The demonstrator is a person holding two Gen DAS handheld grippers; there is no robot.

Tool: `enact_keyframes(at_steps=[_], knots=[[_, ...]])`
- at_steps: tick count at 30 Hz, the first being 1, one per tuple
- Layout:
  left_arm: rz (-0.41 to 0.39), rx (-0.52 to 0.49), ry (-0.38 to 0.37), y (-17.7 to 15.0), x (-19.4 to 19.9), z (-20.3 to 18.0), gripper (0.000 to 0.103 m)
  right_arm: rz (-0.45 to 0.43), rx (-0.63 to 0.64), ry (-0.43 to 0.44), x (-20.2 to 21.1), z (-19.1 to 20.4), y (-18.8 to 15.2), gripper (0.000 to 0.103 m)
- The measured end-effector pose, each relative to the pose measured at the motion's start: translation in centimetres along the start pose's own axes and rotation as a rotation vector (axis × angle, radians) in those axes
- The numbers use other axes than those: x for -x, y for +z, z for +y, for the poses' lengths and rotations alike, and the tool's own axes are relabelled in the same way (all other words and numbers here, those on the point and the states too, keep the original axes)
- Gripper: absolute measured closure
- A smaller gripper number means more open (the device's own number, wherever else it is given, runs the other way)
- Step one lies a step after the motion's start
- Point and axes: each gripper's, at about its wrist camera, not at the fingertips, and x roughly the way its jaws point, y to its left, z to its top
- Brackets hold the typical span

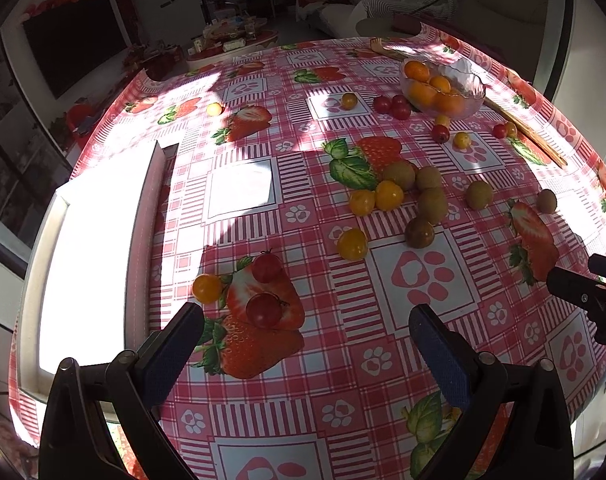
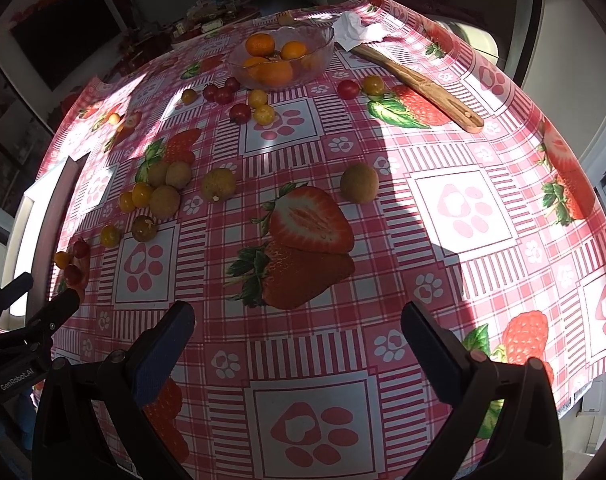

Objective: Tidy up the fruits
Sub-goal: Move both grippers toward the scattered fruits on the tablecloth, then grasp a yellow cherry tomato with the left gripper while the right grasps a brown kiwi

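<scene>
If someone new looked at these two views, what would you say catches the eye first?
Probably the red-and-pink checked tablecloth printed with strawberries, which fills both views. On it, small red and yellow cherry tomatoes and brownish-green kiwi-like fruits lie scattered, while a clear glass bowl of orange fruits stands at the far side beside a long wooden utensil. The left gripper and right gripper hang open and empty.

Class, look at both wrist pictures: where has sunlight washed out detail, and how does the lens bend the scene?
Left wrist view: the white tray is blown out by glare, its inside unreadable. Right wrist view: a hard-edged shadow crosses the tablecloth, leaving the glass bowl dim. Both views: fisheye bulges the tabletop into a dome.
</scene>
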Motion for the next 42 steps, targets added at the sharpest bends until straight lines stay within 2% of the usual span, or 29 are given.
enact_keyframes(at_steps=[14,15,17,20,21,22,24,27,29,30,31,32,34,35,36,42], knots=[[0.005,-0.045,0.012,1.8,-2.7,-1.0,0.0,-0.007,0.052,0.005,-1.4,1.7,2.6,0.0],[0.004,-0.049,0.014,1.9,-2.9,-1.0,0.001,-0.006,0.06,0.005,-1.6,2.0,2.9,0.0],[0.013,-0.058,0.011,2.1,-3.4,-1.1,0.011,-0.005,0.075,0.006,-2.1,2.5,3.4,0.0],[0.029,-0.057,-0.006,2.5,-4.2,-1.2,0.012,-0.001,0.098,0.005,-3.0,3.2,4.3,0.002],[0.032,-0.057,-0.012,2.5,-4.5,-1.2,0.013,0.003,0.106,0.006,-3.4,3.5,4.5,0.005],[0.031,-0.06,-0.003,2.6,-4.7,-1.4,0.019,0.008,0.115,0.008,-3.7,3.7,4.7,0.008],[0.025,-0.078,0.007,2.8,-4.9,-1.6,0.019,0.029,0.129,0.017,-4.5,4.1,5.2,0.024],[0.017,-0.087,-0.003,3.3,-5.0,-1.9,0.024,0.023,0.163,0.002,-5.4,5.0,5.7,0.025],[0.02,-0.101,-0.011,3.6,-5.3,-2.2,0.039,0.019,0.185,-0.006,-5.8,5.5,6.0,0.025],[0.026,-0.089,-0.047,3.7,-5.3,-2.2,0.045,0.018,0.191,-0.01,-5.9,5.7,6.1,0.025],[0.033,-0.074,-0.084,3.8,-5.4,-2.1,0.057,0.019,0.194,-0.013,-6.1,5.8,6.3,0.025],[0.037,-0.063,-0.11,3.9,-5.4,-2.1,0.066,0.014,0.199,-0.021,-6.1,5.9,6.3,0.03],[0.034,-0.056,-0.144,3.8,-5.4,-2.2,0.076,0.002,0.216,-0.046,-6.0,6.1,6.5,0.051],[0.033,-0.056,-0.15,3.7,-5.3,-2.3,0.081,0.001,0.214,-0.04,-5.9,6.1,6.6,0.07],[0.035,-0.055,-0.149,3.6,-5.2,-2.4,0.081,0.006,0.201,-0.029,-5.9,5.9,6.7,0.073],[0.025,-0.013,-0.194,2.7,-3.7,-1.4,0.081,0.022,0.124,0.033,-4.8,4.5,6.1,0.073]])
